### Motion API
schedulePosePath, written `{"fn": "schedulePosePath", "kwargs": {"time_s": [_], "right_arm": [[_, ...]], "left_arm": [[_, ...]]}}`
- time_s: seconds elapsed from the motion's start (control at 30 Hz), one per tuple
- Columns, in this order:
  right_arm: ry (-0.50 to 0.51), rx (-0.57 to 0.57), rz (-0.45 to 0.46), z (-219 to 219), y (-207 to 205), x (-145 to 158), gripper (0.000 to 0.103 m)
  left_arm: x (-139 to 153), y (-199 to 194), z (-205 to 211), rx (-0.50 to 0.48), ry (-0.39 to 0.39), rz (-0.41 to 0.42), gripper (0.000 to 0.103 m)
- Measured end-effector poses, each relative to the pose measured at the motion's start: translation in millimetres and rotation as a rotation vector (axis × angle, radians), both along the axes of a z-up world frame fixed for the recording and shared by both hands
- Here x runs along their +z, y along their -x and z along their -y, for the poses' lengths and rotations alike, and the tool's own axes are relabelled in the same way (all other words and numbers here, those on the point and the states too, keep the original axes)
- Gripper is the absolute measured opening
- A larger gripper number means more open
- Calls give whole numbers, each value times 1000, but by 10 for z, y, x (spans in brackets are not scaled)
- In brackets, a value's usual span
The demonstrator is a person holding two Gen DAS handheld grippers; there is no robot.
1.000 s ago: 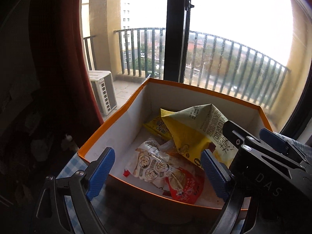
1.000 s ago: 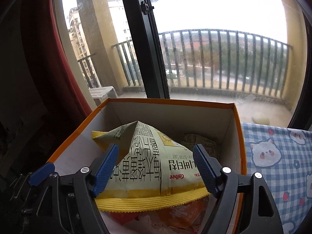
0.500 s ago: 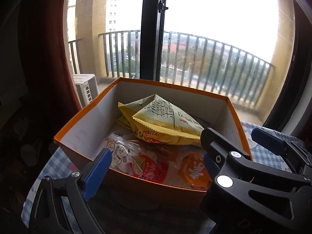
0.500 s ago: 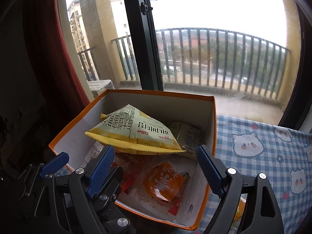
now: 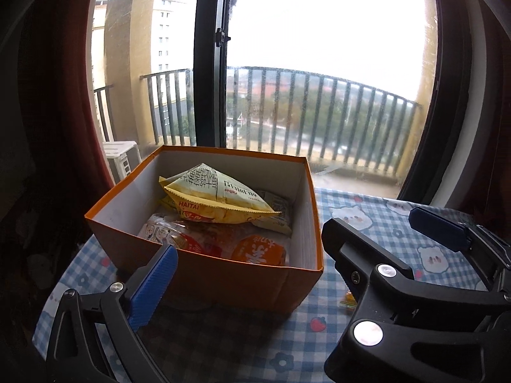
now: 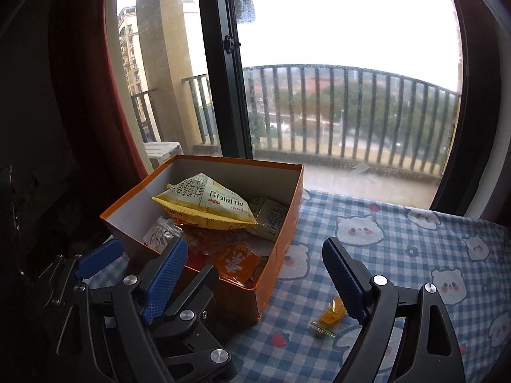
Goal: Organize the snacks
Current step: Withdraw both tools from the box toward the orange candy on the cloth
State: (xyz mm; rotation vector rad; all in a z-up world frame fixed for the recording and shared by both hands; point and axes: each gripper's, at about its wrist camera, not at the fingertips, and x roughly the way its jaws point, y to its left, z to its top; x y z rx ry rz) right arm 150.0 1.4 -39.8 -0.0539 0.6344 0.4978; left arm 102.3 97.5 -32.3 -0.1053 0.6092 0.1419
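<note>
An orange cardboard box (image 5: 223,282) (image 6: 286,223) stands on the checked cloth. In it lie a yellow chip bag (image 5: 217,198) (image 6: 207,204), an orange packet (image 5: 258,252) (image 6: 234,261) and a clear packet with cartoon faces (image 5: 159,233). My left gripper (image 5: 252,255) hangs before the box's near wall, its jaws opening with nothing held. Its right finger is hidden behind the right gripper (image 5: 370,223). My right gripper (image 6: 255,245) stands open and empty at the box's near right corner. A small orange candy (image 6: 332,314) (image 5: 348,300) lies on the cloth beside that corner.
The blue checked tablecloth (image 6: 399,255) with cat prints stretches to the right of the box. A window with a black frame (image 5: 210,63) and a balcony railing stand behind the table. A dark red curtain (image 5: 64,111) hangs at the left edge.
Both grippers have drawn back and up from the box. The right gripper's fingers no longer flank the yellow bag, which lies in the box. The tablecloth and the candy have come into view.
</note>
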Motion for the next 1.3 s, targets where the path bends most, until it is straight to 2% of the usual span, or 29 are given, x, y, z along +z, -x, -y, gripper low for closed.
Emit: {"fn": "schedulePosePath", "kwargs": {"time_s": [0.27,0.5,0.73,0.87,1.07,1.17,1.27,1.3], "right_arm": [[-1,-29,6,461,275,-48,92],[21,-86,-10,873,409,-222,95],[32,-147,-87,1223,397,-540,96],[34,-168,-101,1367,360,-741,96],[38,-186,-136,1511,197,-983,96],[29,-211,-138,1553,109,-1033,96],[31,-232,-140,1583,5,-1051,96],[37,-241,-141,1589,-36,-1059,96]], "left_arm": [[-37,294,506,-80,-41,3,102],[-256,369,899,-144,-35,-32,102],[-499,261,1184,-182,-29,-78,102],[-684,170,1283,-187,-23,-116,102],[-921,-58,1370,-172,-82,-154,101],[-969,-199,1409,-168,-127,-158,95],[-991,-359,1423,-191,-106,-169,90],[-1011,-417,1421,-190,-102,-174,85]]}}
